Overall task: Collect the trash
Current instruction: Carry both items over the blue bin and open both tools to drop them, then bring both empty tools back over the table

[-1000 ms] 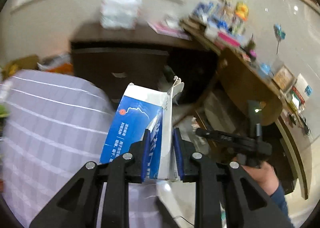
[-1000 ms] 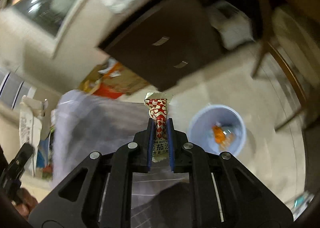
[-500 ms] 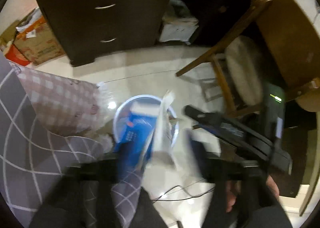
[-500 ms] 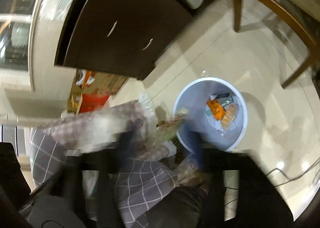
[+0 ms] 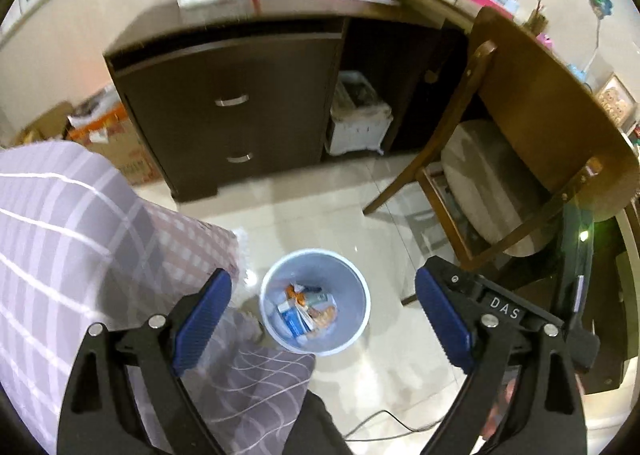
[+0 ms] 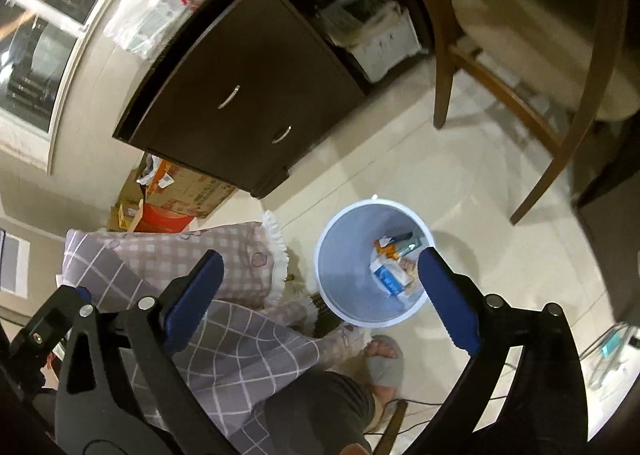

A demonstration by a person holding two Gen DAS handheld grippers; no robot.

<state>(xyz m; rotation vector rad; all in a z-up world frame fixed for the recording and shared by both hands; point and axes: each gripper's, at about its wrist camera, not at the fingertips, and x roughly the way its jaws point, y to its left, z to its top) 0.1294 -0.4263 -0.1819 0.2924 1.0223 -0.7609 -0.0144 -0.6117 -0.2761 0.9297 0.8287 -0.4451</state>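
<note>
A pale blue round waste bin [image 5: 352,287] stands on the tiled floor beside the bed; it also shows in the right wrist view [image 6: 340,247]. Inside lie a blue and white carton [image 5: 294,319], also seen in the right wrist view [image 6: 386,275], and orange wrappers [image 5: 298,293]. My left gripper [image 5: 322,319] is open and empty, held above the bin. My right gripper [image 6: 318,293] is open and empty, also above the bin.
A grey checked bed cover [image 5: 72,231] fills the left. A dark drawer cabinet [image 5: 228,111] and a wooden chair [image 5: 500,183] stand behind the bin. A white crate [image 5: 358,123] sits under the desk. A slippered foot [image 6: 382,359] and cables [image 5: 384,419] are on the floor.
Both grippers swung down over the bin and opened. The blue carton left my left gripper and the red and white wrapper left my right gripper. The carton now lies in the bin.
</note>
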